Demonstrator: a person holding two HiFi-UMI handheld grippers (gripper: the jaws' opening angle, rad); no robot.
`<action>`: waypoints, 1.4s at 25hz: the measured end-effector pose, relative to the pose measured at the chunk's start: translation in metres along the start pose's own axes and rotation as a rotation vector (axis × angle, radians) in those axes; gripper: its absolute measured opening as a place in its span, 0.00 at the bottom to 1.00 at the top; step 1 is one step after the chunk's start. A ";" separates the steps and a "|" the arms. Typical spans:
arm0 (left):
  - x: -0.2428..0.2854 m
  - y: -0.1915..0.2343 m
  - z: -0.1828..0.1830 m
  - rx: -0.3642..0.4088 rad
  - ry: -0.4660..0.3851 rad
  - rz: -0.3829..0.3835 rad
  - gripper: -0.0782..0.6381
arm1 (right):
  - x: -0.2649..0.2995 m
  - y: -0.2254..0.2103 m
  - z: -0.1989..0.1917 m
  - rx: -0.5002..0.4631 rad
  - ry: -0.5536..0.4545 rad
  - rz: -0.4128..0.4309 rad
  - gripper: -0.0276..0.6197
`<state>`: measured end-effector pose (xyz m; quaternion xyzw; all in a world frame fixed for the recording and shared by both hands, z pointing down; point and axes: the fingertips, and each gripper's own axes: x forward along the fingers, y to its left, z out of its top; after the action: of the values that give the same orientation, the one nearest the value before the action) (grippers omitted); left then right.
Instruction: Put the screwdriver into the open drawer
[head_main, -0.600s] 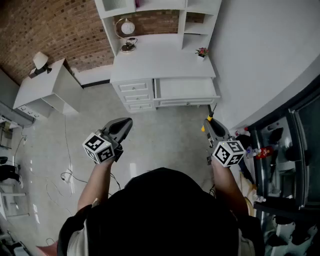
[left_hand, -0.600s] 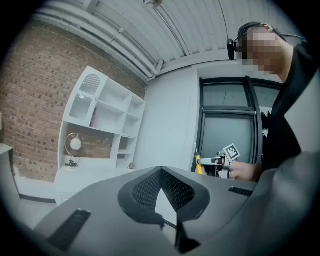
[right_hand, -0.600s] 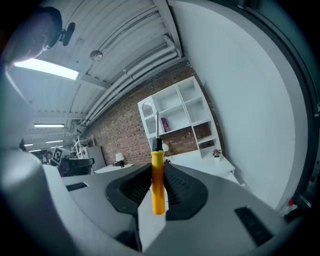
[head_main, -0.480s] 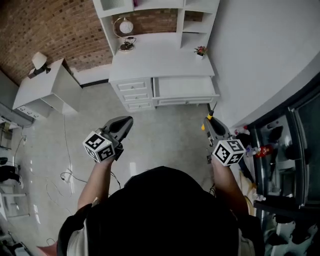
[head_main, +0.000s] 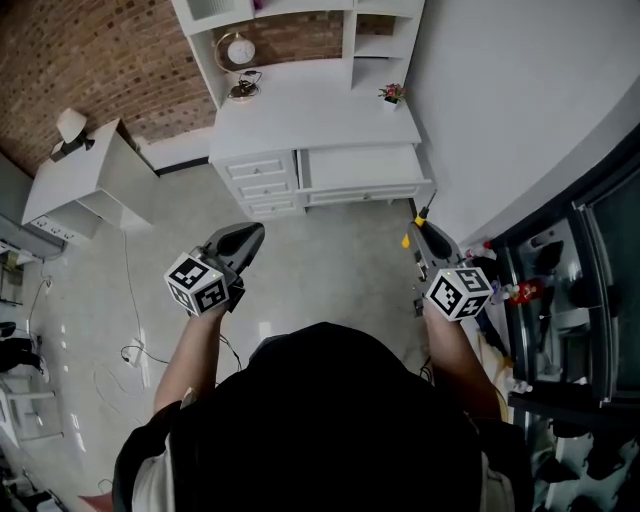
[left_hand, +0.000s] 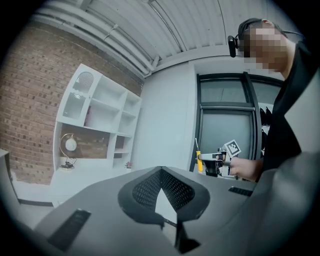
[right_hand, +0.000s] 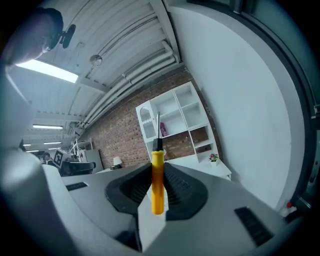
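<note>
Both forearms reach forward over the floor, well short of the white desk (head_main: 310, 115). The right gripper (right_hand: 157, 172) pinches the screwdriver (right_hand: 158, 185) by its yellow handle, shaft pointing away toward the far desk and its open drawer (head_main: 362, 168). The left gripper (left_hand: 161, 174) has its jaws pressed together, holding nothing.

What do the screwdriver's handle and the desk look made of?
The screwdriver handle looks like smooth yellow plastic, uniform colour with a sheen; the thin shaft looks metal. The desk is probably white-painted wood or laminate, matte and flat; can't tell which.
</note>
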<state>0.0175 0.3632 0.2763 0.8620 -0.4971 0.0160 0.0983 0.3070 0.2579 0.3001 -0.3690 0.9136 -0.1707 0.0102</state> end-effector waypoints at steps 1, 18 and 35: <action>0.001 0.000 0.000 0.002 0.002 -0.002 0.13 | 0.000 -0.001 0.001 0.001 -0.001 0.000 0.17; 0.024 0.028 -0.004 0.007 0.026 -0.021 0.13 | 0.023 -0.015 -0.003 0.023 -0.008 -0.039 0.17; 0.089 0.147 -0.001 -0.002 0.075 -0.053 0.13 | 0.118 -0.046 0.000 0.046 0.030 -0.132 0.17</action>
<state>-0.0637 0.2158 0.3107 0.8735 -0.4701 0.0450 0.1182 0.2520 0.1472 0.3274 -0.4255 0.8831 -0.1976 -0.0063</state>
